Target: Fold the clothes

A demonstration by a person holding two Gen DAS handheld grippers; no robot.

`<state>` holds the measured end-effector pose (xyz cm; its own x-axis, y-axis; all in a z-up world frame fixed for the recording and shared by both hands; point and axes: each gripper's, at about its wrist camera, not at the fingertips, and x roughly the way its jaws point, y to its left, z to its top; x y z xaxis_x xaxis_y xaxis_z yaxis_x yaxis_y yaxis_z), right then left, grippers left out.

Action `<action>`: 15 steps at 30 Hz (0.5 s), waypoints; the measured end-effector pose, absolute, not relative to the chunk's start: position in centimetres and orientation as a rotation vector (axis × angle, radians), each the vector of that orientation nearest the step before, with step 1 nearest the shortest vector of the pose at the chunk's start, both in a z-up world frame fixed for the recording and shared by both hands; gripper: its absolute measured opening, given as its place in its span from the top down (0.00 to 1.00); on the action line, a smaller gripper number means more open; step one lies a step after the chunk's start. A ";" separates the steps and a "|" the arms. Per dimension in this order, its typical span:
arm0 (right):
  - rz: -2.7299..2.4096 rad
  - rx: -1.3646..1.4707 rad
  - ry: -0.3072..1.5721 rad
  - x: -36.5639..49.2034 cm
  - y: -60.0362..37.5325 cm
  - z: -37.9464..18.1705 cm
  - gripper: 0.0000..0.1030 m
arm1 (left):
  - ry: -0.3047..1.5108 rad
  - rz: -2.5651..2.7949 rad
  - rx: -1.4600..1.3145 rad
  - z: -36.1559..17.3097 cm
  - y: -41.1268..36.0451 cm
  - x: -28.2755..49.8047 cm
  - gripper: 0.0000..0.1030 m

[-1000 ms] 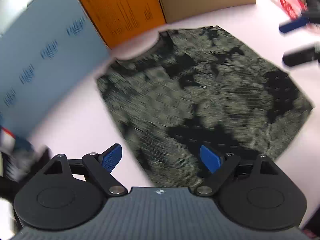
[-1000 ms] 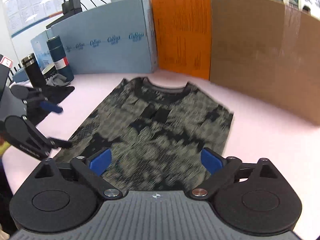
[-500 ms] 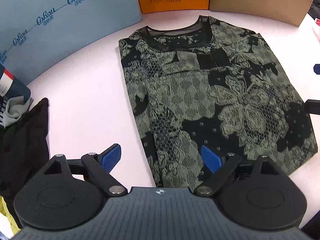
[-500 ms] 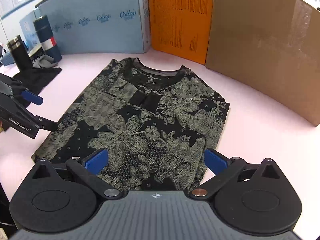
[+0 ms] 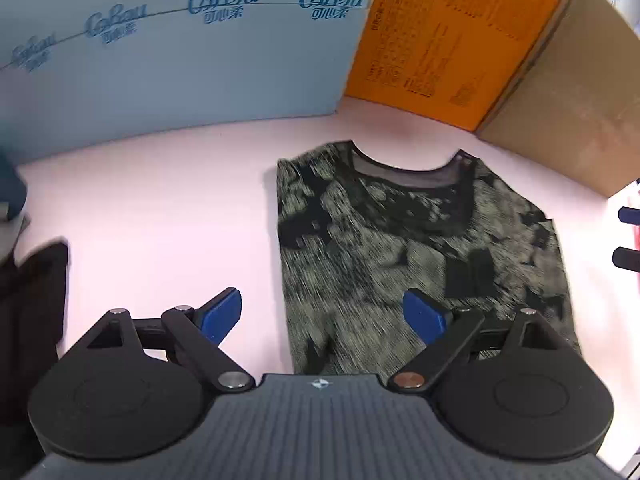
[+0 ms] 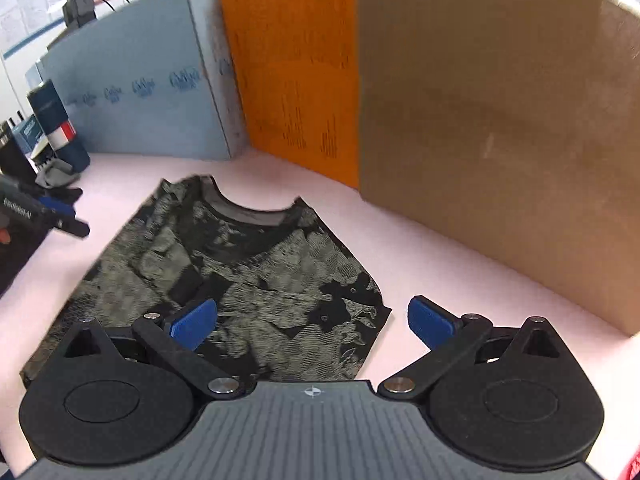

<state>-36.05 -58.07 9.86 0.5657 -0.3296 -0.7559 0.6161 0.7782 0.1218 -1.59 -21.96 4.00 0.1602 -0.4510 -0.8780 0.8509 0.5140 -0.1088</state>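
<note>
A black and olive patterned shirt [image 5: 400,248] lies flat on the pink table [image 5: 168,216], sleeves folded in, collar toward the boxes. It also shows in the right wrist view [image 6: 240,272]. My left gripper [image 5: 322,316] is open and empty, hovering over the shirt's left edge. My right gripper [image 6: 312,322] is open and empty, over the shirt's right edge near its lower corner. The left gripper's fingers [image 6: 60,216] show at the left of the right wrist view, and the right gripper's fingers [image 5: 628,236] at the right edge of the left wrist view.
A light blue box [image 5: 168,48], an orange box [image 5: 440,40] and a brown cardboard box [image 6: 500,140] wall the table's far side. Dark cloth [image 5: 28,304] lies at the left. Bottles [image 6: 56,128] stand at the far left.
Both grippers have moved forward along the shirt toward its collar, the left swinging over the left edge, the right over the right edge. Both stayed open. The shirt has not moved.
</note>
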 end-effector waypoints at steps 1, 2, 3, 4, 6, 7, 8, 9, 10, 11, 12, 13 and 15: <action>-0.565 0.407 0.801 -35.9 -58.7 9.4 0.00 | 1.016 -0.980 0.500 3.9 -22.6 -1.4 0.16; -0.564 0.416 0.809 -35.7 -59.1 9.0 0.00 | 0.994 -0.981 0.533 3.9 -23.3 -1.3 0.15; -0.563 0.425 0.816 -35.5 -59.4 8.6 0.00 | 0.980 -0.988 0.549 3.9 -23.8 -1.1 0.15; -0.563 0.436 0.816 -35.4 -59.8 8.2 0.00 | 0.973 -0.996 0.546 3.8 -24.0 -1.0 0.15; -0.567 0.459 0.815 -35.4 -60.4 7.4 0.00 | 0.973 -1.011 0.506 3.4 -24.2 -0.6 0.13; -0.574 0.471 0.814 -35.5 -60.6 7.0 0.00 | 0.983 -1.006 0.492 3.0 -24.3 -0.3 0.11; -0.582 0.485 0.812 -35.7 -60.9 6.6 0.00 | 0.996 -0.999 0.481 2.7 -24.4 0.1 0.11; -0.591 0.500 0.811 -35.9 -61.2 6.2 0.00 | 1.008 -0.991 0.469 2.3 -24.5 0.4 0.11; -0.599 0.512 0.809 -36.2 -61.4 5.9 0.00 | 1.020 -0.984 0.458 1.9 -24.5 0.8 0.11; -0.605 0.520 0.809 -36.4 -61.6 5.7 0.00 | 1.028 -0.980 0.464 1.6 -24.7 0.9 0.11; -0.612 0.527 0.810 -36.7 -61.7 5.5 0.00 | 1.031 -0.976 0.479 1.3 -24.8 0.9 0.11; -0.618 0.529 0.811 -36.9 -61.8 5.3 0.00 | 1.031 -0.975 0.494 1.1 -24.9 0.9 0.11; -0.625 0.536 0.808 -37.3 -62.0 5.1 0.00 | 1.031 -0.976 0.512 0.8 -25.0 0.8 0.11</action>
<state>-37.27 -61.97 5.06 0.5336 -0.3019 -0.7900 0.6891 0.6968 0.1992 0.78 -24.98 0.82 0.1697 -0.4275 -0.8879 0.8629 0.4997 -0.0757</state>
